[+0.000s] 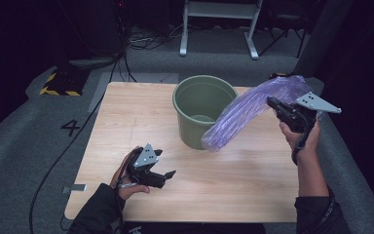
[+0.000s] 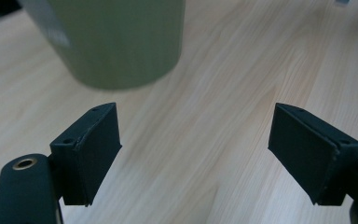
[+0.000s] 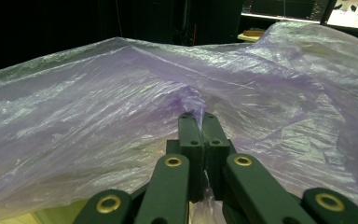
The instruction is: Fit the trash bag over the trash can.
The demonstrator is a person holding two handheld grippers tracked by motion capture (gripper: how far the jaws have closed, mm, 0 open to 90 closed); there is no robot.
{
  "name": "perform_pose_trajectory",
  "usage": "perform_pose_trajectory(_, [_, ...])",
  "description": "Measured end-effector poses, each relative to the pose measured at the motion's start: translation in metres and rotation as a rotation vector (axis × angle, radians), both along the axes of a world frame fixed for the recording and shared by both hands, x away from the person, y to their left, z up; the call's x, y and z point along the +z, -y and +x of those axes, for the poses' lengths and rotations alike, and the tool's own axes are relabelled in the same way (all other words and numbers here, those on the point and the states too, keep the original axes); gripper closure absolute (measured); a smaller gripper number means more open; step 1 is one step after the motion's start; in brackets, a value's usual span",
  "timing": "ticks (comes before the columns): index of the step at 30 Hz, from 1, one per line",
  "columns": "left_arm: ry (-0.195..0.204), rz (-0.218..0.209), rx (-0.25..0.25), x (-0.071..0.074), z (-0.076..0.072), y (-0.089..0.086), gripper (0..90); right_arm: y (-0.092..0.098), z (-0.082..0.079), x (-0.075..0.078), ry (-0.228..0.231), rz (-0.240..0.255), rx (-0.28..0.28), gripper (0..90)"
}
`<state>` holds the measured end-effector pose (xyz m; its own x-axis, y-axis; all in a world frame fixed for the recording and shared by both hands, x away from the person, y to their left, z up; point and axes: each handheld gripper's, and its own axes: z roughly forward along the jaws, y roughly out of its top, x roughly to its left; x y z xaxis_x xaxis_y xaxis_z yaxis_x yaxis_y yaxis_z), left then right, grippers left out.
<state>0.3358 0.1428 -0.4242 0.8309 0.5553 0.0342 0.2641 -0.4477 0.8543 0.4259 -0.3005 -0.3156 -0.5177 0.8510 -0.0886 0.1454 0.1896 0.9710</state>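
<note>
From above, a green bucket [image 1: 203, 109] is standing near the far edge of the wooden table [image 1: 126, 122]. The right gripper [image 1: 278, 105] is holding a purple plastic bag [image 1: 251, 109] up beside the bucket; the bag is draping down across the bucket's right rim and wall. The bucket's inside is looking empty. The left gripper [image 1: 168, 174] is hovering over the table's near left part, well apart from the bucket.

In the left gripper view, the jaws are standing wide with only bare table [image 2: 223, 93] between them, and the bucket [image 2: 116, 42] is rising ahead.

In the right gripper view, the jaws are pinching a fold of the bag [image 3: 121, 107], which is spreading across everything ahead.
</note>
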Motion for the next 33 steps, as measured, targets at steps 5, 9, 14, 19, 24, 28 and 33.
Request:
perform_pose_trajectory(5, [0.042, -0.018, -0.013, 0.016, 0.002, 0.01, 16.0, 0.0, 0.001, 0.001, 0.0, 0.001, -0.004, 90.0])
perform_pose_trajectory(9, [0.127, -0.101, -0.02, 0.034, -0.004, 0.013, 18.3, -0.001, 0.003, 0.001, -0.005, -0.002, -0.003, 90.0])
perform_pose_trajectory(14, [0.164, -0.121, -0.045, 0.058, -0.005, 0.021, 18.0, -0.004, 0.005, 0.003, -0.005, -0.01, -0.007, 90.0])
perform_pose_trajectory(19, [0.198, -0.103, -0.079, 0.081, -0.002, 0.037, 17.6, -0.007, 0.006, 0.006, 0.001, -0.016, -0.012, 90.0])
perform_pose_trajectory(24, [0.225, -0.112, -0.118, 0.104, 0.002, 0.055, 17.6, -0.009, 0.007, 0.008, 0.002, -0.027, -0.014, 90.0])
perform_pose_trajectory(28, [0.195, -0.068, -0.141, 0.109, 0.013, 0.075, 16.7, -0.009, 0.008, 0.008, 0.001, -0.021, -0.02, 90.0])
perform_pose_trajectory(33, [0.176, -0.032, -0.157, 0.107, 0.024, 0.095, 16.7, -0.009, 0.008, 0.009, 0.003, -0.017, -0.019, 90.0])
